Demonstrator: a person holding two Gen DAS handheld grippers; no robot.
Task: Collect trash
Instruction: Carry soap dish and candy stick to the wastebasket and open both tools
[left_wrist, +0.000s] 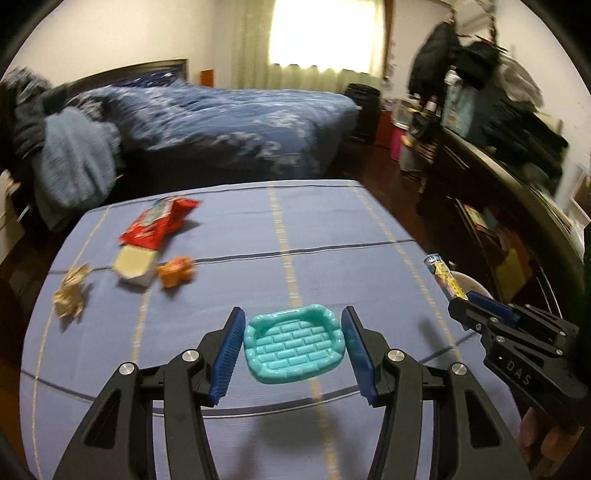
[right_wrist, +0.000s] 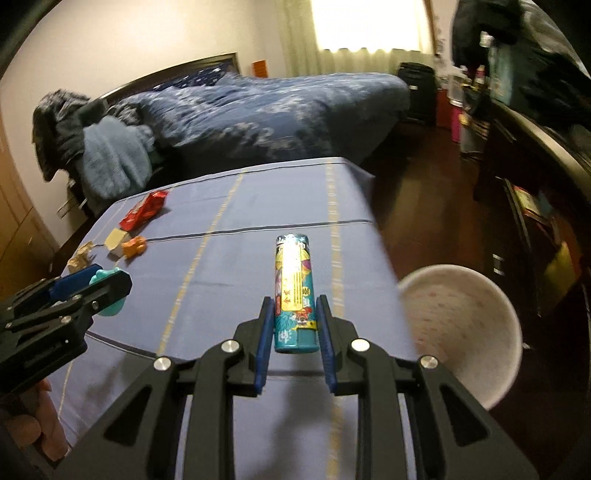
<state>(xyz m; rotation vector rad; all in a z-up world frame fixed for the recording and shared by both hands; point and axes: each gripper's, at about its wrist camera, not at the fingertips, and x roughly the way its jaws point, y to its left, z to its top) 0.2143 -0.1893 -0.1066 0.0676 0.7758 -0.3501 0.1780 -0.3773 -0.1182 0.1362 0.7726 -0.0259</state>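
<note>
Left gripper tilted down, clamping teal tray; right gripper pinching tube.

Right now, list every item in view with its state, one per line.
Teal tray: held between left jaws, lifted.
Tube: clamped in right jaws.
Bin: upright, open.
Red wrapper: lying on table.
Paper ball: crumpled, on table.

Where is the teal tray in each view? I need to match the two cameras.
Left wrist: teal tray low centre, gripped between the left gripper's pads.
Right wrist: teal tray at left edge, mostly hidden by that gripper.
Shared landmark: red wrapper at the table's far left.
</note>
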